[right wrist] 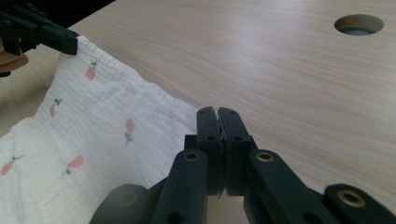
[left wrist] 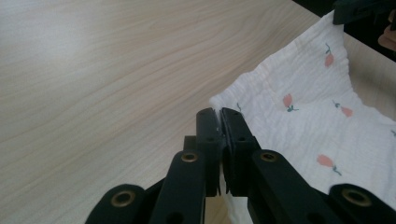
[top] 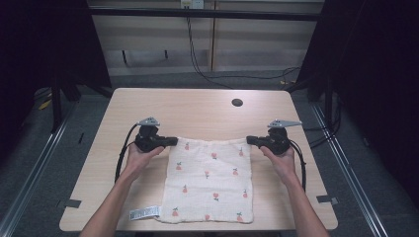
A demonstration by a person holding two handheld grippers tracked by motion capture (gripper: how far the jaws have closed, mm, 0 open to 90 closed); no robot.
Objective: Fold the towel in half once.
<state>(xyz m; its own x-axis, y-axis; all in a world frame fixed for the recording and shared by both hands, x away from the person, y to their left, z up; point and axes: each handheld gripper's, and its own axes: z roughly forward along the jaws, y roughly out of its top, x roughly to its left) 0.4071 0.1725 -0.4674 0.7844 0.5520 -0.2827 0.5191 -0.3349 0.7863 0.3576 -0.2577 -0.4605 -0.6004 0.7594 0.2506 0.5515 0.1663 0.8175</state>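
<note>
Both tongs are clamping the far corners of the white fruit-print cloth [top: 210,180] lying at the table's [top: 197,106] near middle, the left gripper [top: 170,141] and right gripper [top: 250,139] lifting that edge, probably for folding it evenly toward the near edge next.

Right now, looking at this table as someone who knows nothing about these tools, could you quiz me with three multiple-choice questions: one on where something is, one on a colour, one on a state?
1. Where is the round hole in the table?
A. Beyond the cloth
B. Under the cloth
C. At the near edge

2. What colour are the small prints on the cloth?
A. Blue
B. Pinkish-red
C. Yellow

3. How do the left gripper and right gripper stand?
A. Both wide open
B. One open
C. Both pinched on a far corner of the cloth

Answers: 1 A, the hole lies past the cloth's far edge. 2 B, pinkish-red fruit with green stems. 3 C, each pair of jaws is closed on fabric.
</note>
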